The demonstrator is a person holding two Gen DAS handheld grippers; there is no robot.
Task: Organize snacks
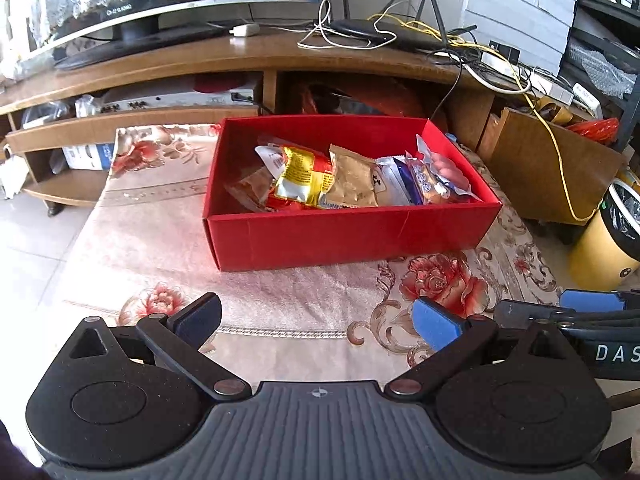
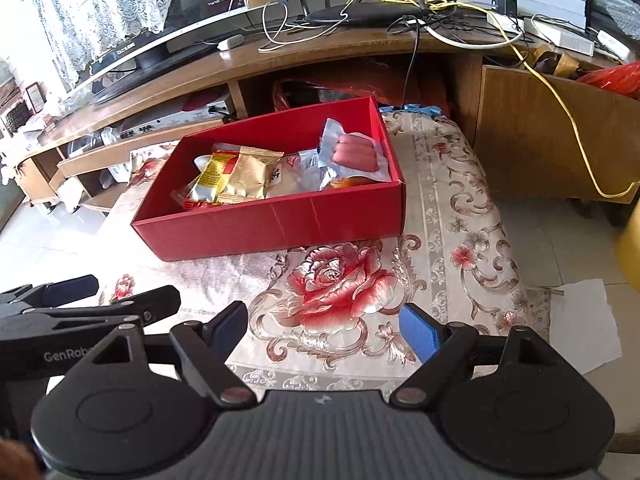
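Both tools are hovering over the flowered cloth [image 2: 344,292] on the tabletop, short of the red box [image 1: 352,232]. Left tool [image 1: 316,322] is standing with its jaws spread wide and nothing between them; right tool [image 2: 320,330] is likewise gaping wide and holding nothing. Each is showing at the edge of the other's view, side by side. Snack packets are lying heaped inside the box: a yellow and red packet [image 1: 306,176], a gold packet [image 1: 354,184] leaning against it, and a clear pack of pink sausages [image 2: 356,154] resting at the right end. Behind the box, a wooden TV stand [image 1: 240,60] is carrying a router [image 2: 360,14] and tangled cables.
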